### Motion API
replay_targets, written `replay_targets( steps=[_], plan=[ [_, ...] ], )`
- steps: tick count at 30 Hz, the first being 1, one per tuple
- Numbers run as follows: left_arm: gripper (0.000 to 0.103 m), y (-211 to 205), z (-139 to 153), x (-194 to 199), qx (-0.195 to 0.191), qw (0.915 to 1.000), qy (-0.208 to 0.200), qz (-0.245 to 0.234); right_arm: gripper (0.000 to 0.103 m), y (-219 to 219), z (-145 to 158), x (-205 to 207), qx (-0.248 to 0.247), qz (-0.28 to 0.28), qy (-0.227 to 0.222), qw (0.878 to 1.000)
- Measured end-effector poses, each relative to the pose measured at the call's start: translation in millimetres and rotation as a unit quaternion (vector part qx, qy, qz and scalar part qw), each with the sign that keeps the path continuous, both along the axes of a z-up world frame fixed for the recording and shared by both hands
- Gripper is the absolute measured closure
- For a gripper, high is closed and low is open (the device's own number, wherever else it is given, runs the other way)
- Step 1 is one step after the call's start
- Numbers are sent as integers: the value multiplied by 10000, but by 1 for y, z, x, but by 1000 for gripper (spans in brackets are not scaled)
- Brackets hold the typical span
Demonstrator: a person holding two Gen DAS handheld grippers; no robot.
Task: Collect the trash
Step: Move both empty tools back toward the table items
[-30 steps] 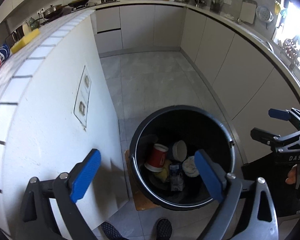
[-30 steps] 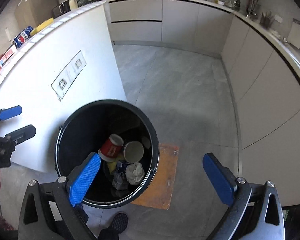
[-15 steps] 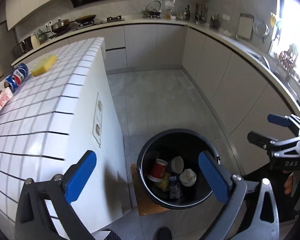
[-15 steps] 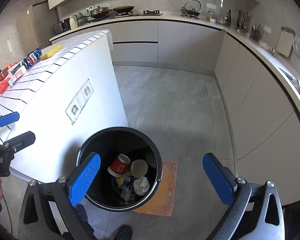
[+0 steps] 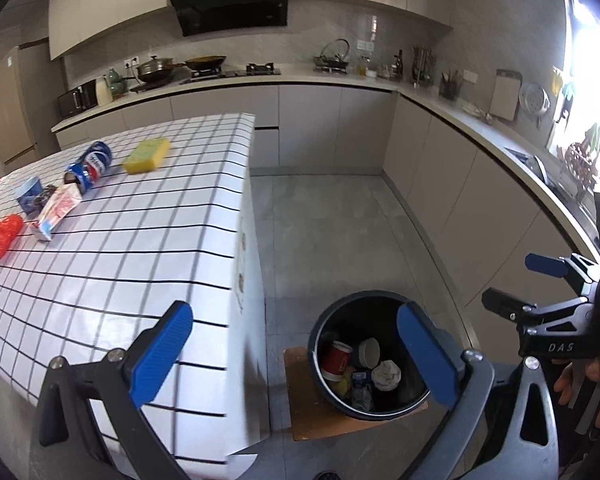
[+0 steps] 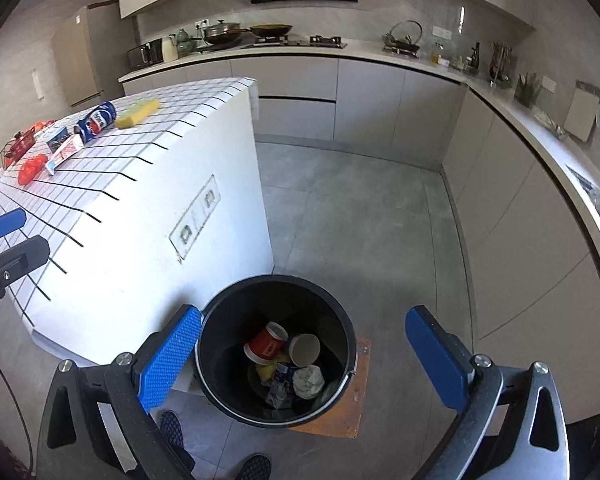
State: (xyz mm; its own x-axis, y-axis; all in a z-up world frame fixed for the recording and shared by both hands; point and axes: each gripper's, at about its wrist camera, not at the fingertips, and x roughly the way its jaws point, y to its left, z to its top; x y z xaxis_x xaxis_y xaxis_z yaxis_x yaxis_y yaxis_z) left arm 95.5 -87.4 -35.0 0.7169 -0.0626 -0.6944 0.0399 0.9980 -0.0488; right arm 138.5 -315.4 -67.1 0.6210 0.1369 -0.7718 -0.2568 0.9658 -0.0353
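A black trash bin (image 5: 324,328) (image 6: 340,320) stands on the floor beside the tiled island, holding a red paper cup (image 5: 337,361) (image 6: 265,343), a grey cup (image 6: 304,349), a crumpled white wad (image 6: 308,381) and other scraps. My left gripper (image 5: 295,356) hangs open and empty over the island's corner and the bin. My right gripper (image 6: 304,364) is open and empty above the bin. On the island top lie a blue can (image 5: 89,166) (image 6: 97,120), a yellow sponge (image 5: 147,155) (image 6: 137,113), a pink-and-white carton (image 5: 57,210), a blue cup (image 5: 29,195) and a red wrapper (image 5: 4,234) (image 6: 30,169).
The bin rests on a brown mat (image 6: 350,400) on the grey floor. The white tiled island (image 5: 111,248) rises at the left; grey cabinets (image 6: 520,240) run along the back and right. A person's shoes (image 6: 255,466) show at the bottom edge, and a hand (image 5: 588,380) grips the right gripper's handle.
Both grippers have risen and tilted up: the bin looks smaller and lower, and the island top with its litter has come into view. Both jaws stay wide apart.
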Motion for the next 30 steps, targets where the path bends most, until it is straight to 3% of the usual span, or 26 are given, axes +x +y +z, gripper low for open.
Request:
replay_targets(
  steps=[15, 30],
  plan=[
    [0, 101, 5, -23, -174, 9973, -205, 685, 0, 92, 33, -5, 77, 528, -263, 9982],
    [0, 231, 8, -48, -188, 9855, -345, 1650, 0, 259, 54, 1, 236, 1422, -488, 9884]
  ],
)
